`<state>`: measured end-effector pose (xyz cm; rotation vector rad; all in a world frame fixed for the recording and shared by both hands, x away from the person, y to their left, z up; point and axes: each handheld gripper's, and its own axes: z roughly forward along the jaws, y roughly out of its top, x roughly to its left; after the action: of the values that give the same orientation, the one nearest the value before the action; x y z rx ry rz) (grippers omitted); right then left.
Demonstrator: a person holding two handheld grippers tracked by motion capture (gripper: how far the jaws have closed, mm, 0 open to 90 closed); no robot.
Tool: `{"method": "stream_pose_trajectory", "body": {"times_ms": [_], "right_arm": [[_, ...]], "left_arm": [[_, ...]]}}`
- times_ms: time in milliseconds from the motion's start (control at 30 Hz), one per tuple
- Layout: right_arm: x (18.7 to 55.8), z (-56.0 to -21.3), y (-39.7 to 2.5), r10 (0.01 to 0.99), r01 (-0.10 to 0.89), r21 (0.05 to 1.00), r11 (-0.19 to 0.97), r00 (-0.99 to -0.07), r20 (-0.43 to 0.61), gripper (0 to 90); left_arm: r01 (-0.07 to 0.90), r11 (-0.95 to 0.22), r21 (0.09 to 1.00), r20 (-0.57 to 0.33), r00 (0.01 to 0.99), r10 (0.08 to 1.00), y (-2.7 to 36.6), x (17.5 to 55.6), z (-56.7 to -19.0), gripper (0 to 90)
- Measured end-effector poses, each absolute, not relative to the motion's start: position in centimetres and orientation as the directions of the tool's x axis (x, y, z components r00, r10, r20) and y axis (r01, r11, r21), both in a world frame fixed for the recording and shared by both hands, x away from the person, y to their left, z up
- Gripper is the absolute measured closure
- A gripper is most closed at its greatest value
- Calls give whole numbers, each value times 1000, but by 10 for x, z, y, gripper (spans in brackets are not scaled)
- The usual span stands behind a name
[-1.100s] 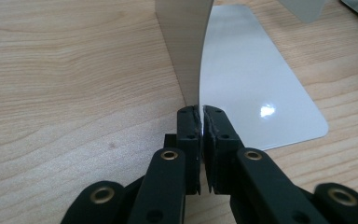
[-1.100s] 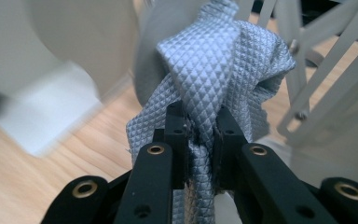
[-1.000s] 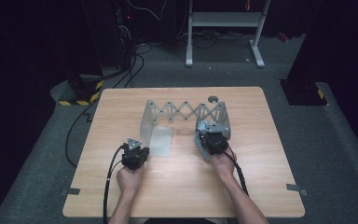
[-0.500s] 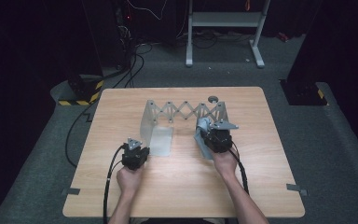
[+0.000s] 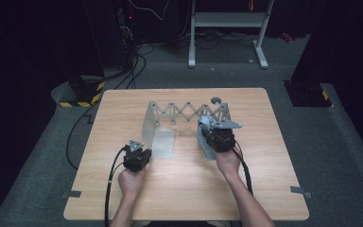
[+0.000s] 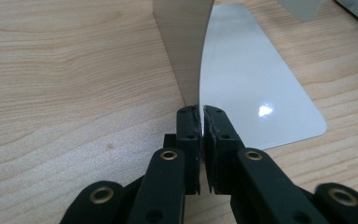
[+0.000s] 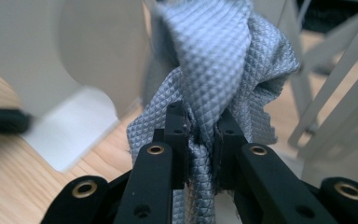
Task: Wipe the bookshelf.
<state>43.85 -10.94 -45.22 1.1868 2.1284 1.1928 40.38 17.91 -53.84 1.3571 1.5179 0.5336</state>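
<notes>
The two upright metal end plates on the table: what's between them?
In the high view, a zigzag scissor lattice links the left plate to the right plate.

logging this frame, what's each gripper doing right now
Left gripper: shut on the upright edge of the bookend.
Right gripper: shut on the grey cloth.

The tabletop (image 5: pixel 184 179) was evenly lit amid dark surroundings; glare spotted the white plate (image 6: pixel 251 93), and the black tongs (image 7: pixel 200 128) blurred nearby.
</notes>
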Motion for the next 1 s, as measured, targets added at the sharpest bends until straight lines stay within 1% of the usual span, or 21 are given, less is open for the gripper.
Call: {"method": "stream_pose_trajectory", "body": {"times_ms": [200, 333, 400, 467, 633, 733, 867, 933, 1000], "right_arm": [[452, -488, -105, 854, 571, 768, 289, -516, 63, 803], [459, -498, -106, 855, 601, 749, 279, -511, 92, 803], [457, -494, -107, 851, 595, 759, 264, -514, 108, 803], [452, -482, -109, 840, 566, 786, 251, -530, 113, 802], [440, -446, -113, 821, 477, 847, 235, -564, 89, 803], [436, -428, -114, 819, 433, 875, 217, -568, 78, 803], [434, -421, -112, 818, 414, 884, 216, -571, 68, 803], [435, -426, -109, 820, 418, 879, 228, -569, 58, 803], [440, -436, -107, 827, 441, 862, 249, -560, 48, 803]], "left_arm": [[483, 252, 839, -352, 127, 928, 180, 403, -539, 848], [484, 251, 838, -352, 128, 927, 180, 403, -539, 848], [485, 251, 838, -352, 128, 927, 180, 403, -539, 848], [484, 252, 838, -352, 128, 927, 180, 403, -539, 848], [486, 257, 836, -358, 128, 925, 180, 403, -539, 848], [486, 252, 837, -354, 129, 926, 180, 403, -539, 847], [481, 269, 834, -368, 123, 922, 180, 404, -539, 847], [483, 268, 833, -368, 124, 921, 180, 404, -539, 847], [483, 263, 835, -364, 125, 923, 181, 404, -539, 847]]}}
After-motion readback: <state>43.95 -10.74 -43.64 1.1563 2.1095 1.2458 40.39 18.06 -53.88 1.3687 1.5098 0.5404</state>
